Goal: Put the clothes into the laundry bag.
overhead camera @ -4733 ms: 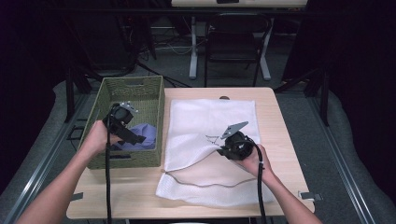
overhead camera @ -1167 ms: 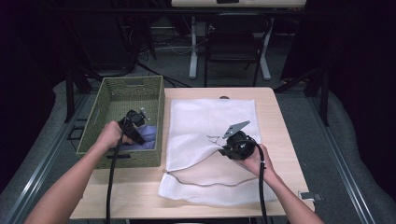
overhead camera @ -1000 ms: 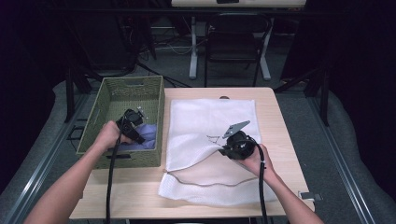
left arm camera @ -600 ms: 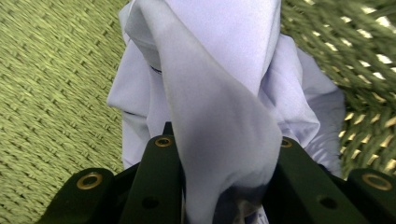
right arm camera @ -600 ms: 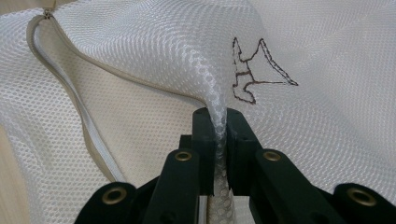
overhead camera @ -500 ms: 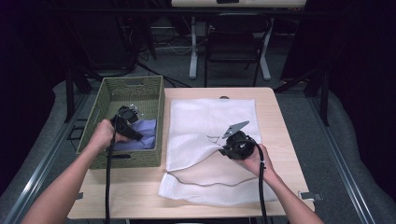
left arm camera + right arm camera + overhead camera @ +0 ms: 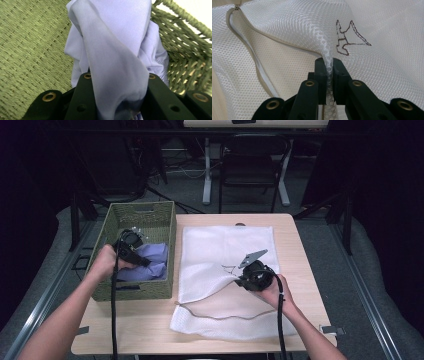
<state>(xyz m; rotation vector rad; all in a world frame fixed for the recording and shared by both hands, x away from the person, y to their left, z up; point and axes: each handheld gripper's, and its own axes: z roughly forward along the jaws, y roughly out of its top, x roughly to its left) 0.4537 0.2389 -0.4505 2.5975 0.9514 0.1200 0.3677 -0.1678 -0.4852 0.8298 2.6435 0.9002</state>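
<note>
One green woven rectangular basket [image 7: 165, 220] sits at the table's left, and inside it the left gripper [image 7: 131, 241] is clamped on one lilac fabric garment [image 7: 150, 262]. To its right lies one white mesh zippered laundry bag [image 7: 225, 245] on the light wooden table [image 7: 295, 250], its upper layer pinched between the closed jaws of the right gripper [image 7: 239, 276].

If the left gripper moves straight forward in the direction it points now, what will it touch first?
Probably the lavender cloth that the left gripper already holds; beyond it comes the woven wall of the green basket.
</note>
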